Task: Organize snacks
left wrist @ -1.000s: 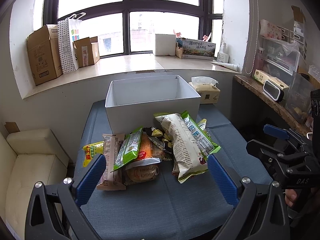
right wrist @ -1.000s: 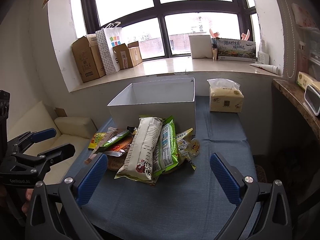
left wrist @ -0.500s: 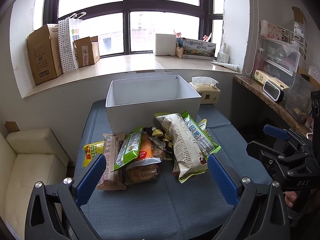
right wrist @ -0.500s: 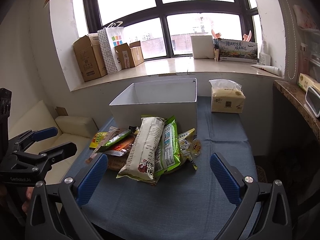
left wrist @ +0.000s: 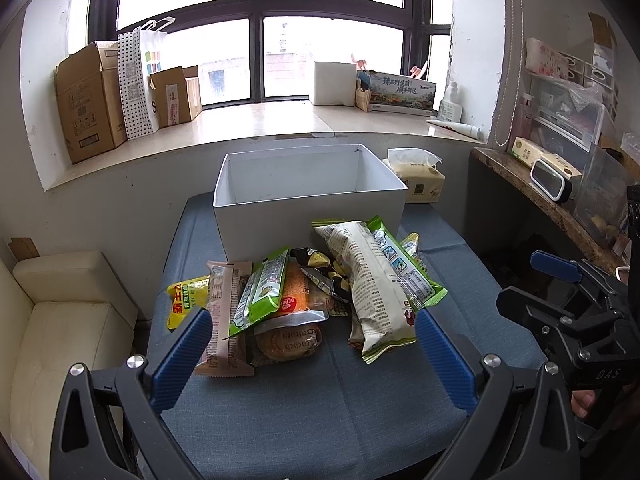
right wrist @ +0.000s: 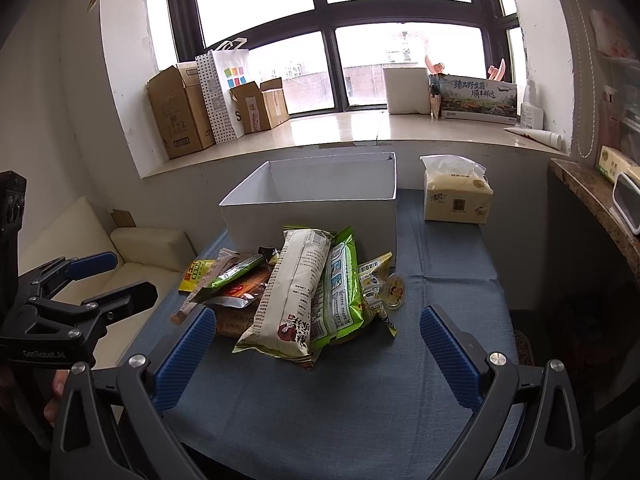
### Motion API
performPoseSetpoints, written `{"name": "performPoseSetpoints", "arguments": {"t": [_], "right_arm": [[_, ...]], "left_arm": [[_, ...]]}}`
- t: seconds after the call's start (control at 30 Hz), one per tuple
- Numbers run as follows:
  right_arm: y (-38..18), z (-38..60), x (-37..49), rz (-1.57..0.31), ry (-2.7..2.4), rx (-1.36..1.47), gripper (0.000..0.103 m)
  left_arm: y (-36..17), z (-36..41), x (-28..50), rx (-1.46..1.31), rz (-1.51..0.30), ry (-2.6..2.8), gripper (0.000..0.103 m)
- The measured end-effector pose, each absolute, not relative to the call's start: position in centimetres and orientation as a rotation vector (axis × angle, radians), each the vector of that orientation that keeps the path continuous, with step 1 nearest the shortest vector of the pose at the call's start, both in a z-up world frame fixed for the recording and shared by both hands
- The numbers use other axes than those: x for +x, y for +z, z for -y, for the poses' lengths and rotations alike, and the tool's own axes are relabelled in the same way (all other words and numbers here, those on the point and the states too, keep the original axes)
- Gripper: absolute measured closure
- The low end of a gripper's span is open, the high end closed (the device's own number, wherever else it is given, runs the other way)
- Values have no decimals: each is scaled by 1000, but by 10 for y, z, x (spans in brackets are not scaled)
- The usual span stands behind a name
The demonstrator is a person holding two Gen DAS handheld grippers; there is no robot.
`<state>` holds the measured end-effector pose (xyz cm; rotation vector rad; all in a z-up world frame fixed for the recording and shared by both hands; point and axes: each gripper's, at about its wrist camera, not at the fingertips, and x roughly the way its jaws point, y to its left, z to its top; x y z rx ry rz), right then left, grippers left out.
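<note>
A pile of snack packets lies on the blue table in front of an open white box, which looks empty. A long white packet and a green one lie on the right of the pile. A brown bar, a yellow packet and a round biscuit pack lie on the left. My left gripper is open and empty, above the table's near side. My right gripper is open and empty, likewise short of the pile. Each gripper shows in the other's view.
A tissue pack stands on the table right of the box. A cream sofa is to the left. A stone shelf with a clock and containers is to the right. Cardboard boxes stand on the window sill.
The right wrist view has drifted slightly; the pile and box sit a little more to the right. The left gripper has hardly moved. Both grippers stay open.
</note>
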<state>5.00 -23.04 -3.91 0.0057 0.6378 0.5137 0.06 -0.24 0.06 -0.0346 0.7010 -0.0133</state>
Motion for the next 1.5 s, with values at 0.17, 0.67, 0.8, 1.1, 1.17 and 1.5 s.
{"name": "performPoseSetpoints", "arguments": {"t": [0.17,0.67,0.8,1.1,1.17,1.5], "right_arm": [[-40,228,50,-641,520,0,0],[-40,227,49,-639,526,-1,0],[-43,226,51,-647,526,1,0],[-46,210,63,-677,589,2,0],[-49,201,74,-698,610,6,0],[-90,141,142,-891,677,-20,0]], "left_arm": [[1,1,1,-36,-699,-13,0],[1,-1,1,-35,-699,-16,0],[1,-1,1,-35,-699,-13,0],[-3,-12,0,-54,-702,4,0],[-6,-18,-1,-61,-707,17,0],[-26,-49,-7,-104,-749,77,0]]}}
